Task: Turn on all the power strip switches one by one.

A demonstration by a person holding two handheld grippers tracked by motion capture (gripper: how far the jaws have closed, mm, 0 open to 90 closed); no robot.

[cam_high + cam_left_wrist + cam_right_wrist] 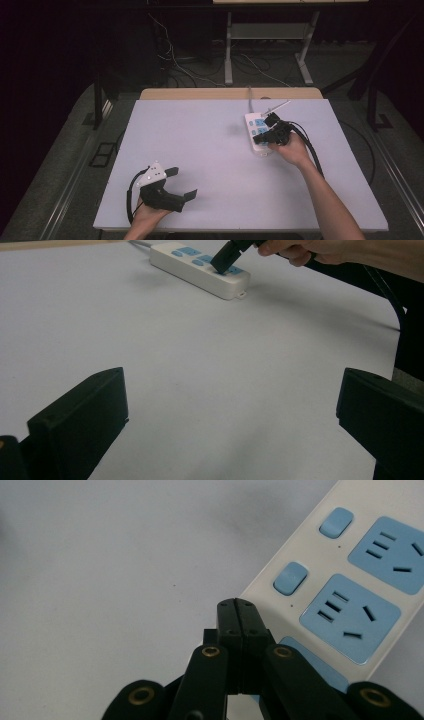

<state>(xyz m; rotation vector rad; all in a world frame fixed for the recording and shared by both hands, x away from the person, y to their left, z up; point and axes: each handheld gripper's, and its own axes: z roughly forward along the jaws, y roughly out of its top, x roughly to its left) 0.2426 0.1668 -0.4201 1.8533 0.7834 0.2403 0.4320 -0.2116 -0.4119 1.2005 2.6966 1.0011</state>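
Two grippers work over a white table [215,165] whose only item is a white power strip [256,134] with blue sockets and blue switches. In the high view the strip lies at the far right part of the table, its long axis running roughly toward the far edge, with a grey cord [249,100] leaving its far end. The right gripper [261,138] is held by the right hand [292,149] directly over the strip's near half, tips pointing down at it. Its own view shows the two black jaws pressed flat together with nothing between them, their joined tip [236,611] at the strip's long edge, just beside a blue switch [290,578] and a blue socket [350,618]; a second switch [336,522] and socket [393,555] lie farther along. From the left gripper view the same closed tip [223,261] meets the strip's top face [200,271], though whether it presses a switch cannot be told. The left gripper [182,183] sits at the near left of the table, well apart from the strip, gripped by the left hand [148,216]. Its jaws stand wide, holding nothing, with bare tabletop [210,380] showing between them, and a grey three-cornered plate [152,173] rides on top.
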